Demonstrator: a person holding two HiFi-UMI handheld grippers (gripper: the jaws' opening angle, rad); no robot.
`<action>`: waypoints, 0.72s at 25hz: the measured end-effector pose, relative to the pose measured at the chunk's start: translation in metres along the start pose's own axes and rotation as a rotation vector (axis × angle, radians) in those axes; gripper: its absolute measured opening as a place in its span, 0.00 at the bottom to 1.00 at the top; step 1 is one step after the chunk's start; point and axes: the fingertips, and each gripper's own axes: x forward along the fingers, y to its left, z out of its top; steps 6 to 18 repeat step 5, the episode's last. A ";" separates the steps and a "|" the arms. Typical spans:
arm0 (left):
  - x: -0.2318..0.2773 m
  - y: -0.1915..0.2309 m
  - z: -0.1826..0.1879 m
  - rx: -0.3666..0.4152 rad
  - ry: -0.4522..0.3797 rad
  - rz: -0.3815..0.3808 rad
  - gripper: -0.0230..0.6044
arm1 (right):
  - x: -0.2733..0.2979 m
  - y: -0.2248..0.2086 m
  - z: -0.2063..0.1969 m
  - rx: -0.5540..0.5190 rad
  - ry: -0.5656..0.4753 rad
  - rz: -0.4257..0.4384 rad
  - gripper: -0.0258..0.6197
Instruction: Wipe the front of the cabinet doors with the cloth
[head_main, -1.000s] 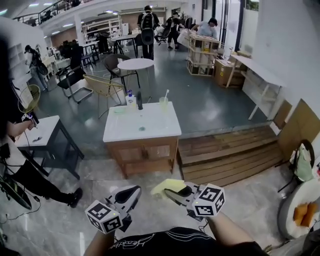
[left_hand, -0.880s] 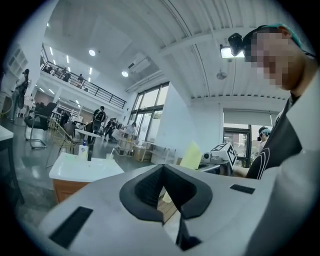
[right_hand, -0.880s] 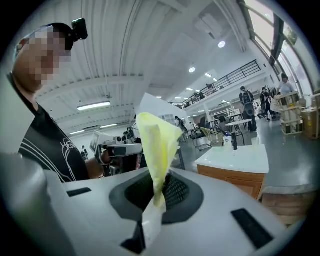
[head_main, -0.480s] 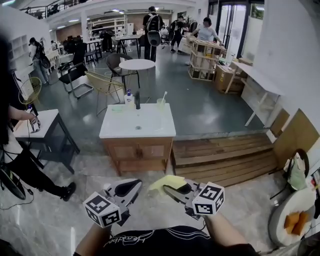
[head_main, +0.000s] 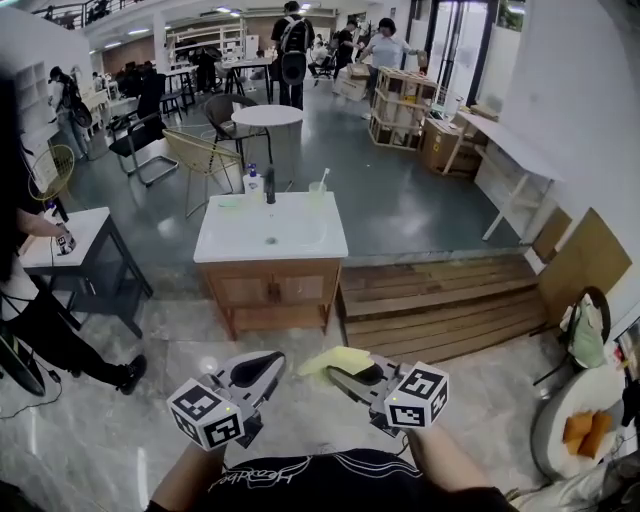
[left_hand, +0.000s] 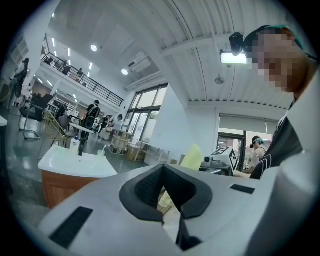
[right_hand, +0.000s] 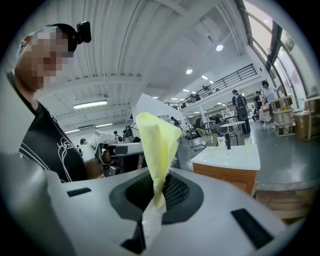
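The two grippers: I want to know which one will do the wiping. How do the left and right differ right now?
The right gripper is shut on the yellow cloth, which sticks out past its jaws; the left gripper is shut on nothing. The left gripper's tip angles toward the right, the right gripper's toward the left. Both are held low near the person, well short of the cabinet.

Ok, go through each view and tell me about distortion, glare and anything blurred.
Head view: wide-angle bowing at the edges, cabinet sharp, light streaks glaring off the glossy floor. Left gripper view: fisheye with dark corners, ceiling lamp blown out, a mosaic patch over a face. Right gripper view: same fisheye and mosaic patch, yellow cloth crisp up close.
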 end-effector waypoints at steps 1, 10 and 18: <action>-0.003 0.000 -0.001 -0.014 -0.004 -0.004 0.05 | 0.000 0.002 -0.002 0.005 0.002 -0.004 0.10; -0.016 0.000 -0.003 -0.039 -0.011 -0.018 0.05 | 0.004 0.014 -0.009 0.029 0.007 -0.017 0.10; -0.016 0.000 -0.003 -0.039 -0.011 -0.018 0.05 | 0.004 0.014 -0.009 0.029 0.007 -0.017 0.10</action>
